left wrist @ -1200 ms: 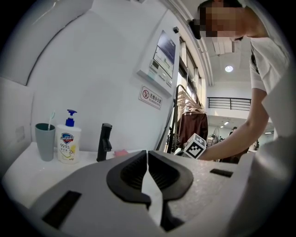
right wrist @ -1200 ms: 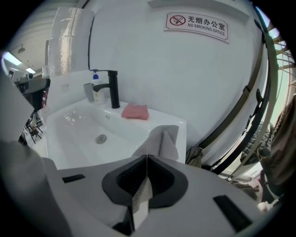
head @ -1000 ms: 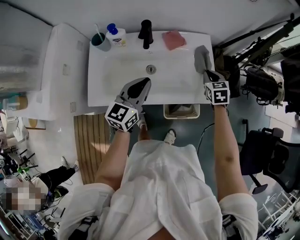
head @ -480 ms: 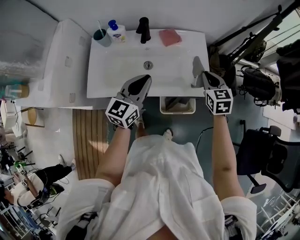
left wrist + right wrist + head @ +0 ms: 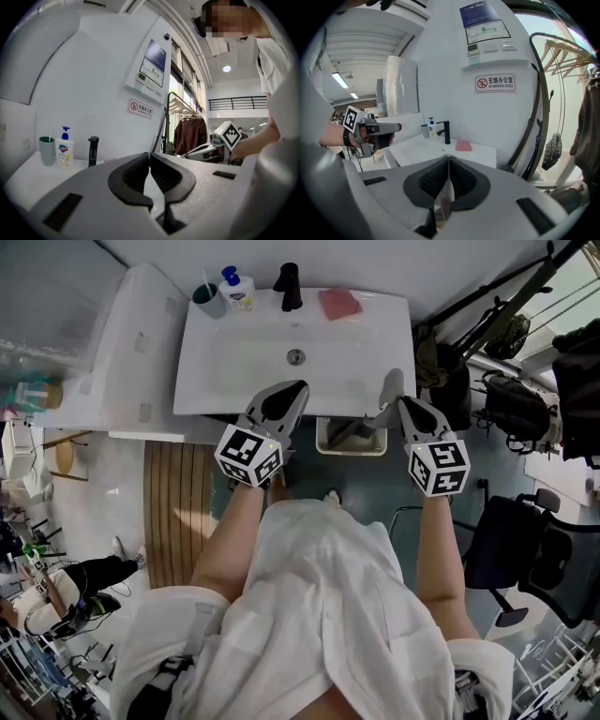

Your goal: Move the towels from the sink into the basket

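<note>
A grey towel (image 5: 386,390) hangs from my right gripper (image 5: 399,405), whose jaws are shut on it above the white basket (image 5: 352,453) under the sink's front edge. In the right gripper view a strip of the grey towel (image 5: 442,199) shows between the closed pads. A pink towel (image 5: 338,304) lies on the back ledge of the white sink (image 5: 234,381), and the right gripper view shows that pink towel (image 5: 463,146) too. My left gripper (image 5: 289,395) hovers at the sink's front edge, its jaws shut with nothing in them.
A black faucet (image 5: 287,287), a soap bottle (image 5: 238,290) and a teal cup (image 5: 208,300) stand along the sink's back. A white cabinet (image 5: 122,352) is to the left. Bags and stands (image 5: 506,352) crowd the right, with a chair (image 5: 525,559) nearer me.
My right gripper has lifted the grey towel off the sink's right rim and drawn it back over the basket. My left gripper has also pulled back slightly from the basin.
</note>
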Demonstrator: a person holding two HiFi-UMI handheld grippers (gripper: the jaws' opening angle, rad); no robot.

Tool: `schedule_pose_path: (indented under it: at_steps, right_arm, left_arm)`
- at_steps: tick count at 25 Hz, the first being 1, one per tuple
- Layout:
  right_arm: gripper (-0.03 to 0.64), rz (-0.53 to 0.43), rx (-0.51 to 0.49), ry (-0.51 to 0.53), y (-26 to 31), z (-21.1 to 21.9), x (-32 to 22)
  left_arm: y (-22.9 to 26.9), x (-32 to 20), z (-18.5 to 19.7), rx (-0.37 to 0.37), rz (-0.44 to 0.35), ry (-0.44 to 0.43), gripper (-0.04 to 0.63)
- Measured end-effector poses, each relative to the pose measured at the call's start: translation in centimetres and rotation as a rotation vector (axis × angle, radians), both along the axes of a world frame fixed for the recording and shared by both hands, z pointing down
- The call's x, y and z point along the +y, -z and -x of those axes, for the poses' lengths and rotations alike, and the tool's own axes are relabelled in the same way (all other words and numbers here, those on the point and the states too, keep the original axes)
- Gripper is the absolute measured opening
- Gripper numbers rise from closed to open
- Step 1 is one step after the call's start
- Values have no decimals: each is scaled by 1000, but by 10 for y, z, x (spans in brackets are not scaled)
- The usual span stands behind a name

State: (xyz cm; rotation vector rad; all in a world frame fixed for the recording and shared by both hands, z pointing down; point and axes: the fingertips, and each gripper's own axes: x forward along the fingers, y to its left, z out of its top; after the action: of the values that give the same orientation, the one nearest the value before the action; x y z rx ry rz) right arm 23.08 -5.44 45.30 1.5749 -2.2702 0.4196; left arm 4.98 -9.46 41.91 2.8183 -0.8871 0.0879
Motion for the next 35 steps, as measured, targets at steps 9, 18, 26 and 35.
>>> schedule_pose_path:
  at_steps: [9,18,26,35]
  right_arm:
    - [32,8,-55,57,2,21,42]
    - [32,57,-87,102,-16,37,71]
    - [32,86,-124,179,-20,66,87]
    - [32,161,-140,256,-49,93,99]
  left_arm:
    - [-2,23,-8,-7,2,-5,15]
    - [-15,41,-11,-20,25,-7,15]
    - [-20,43,-2,-25,33,10,15]
    - [-30,48,9,-30,52,34,15]
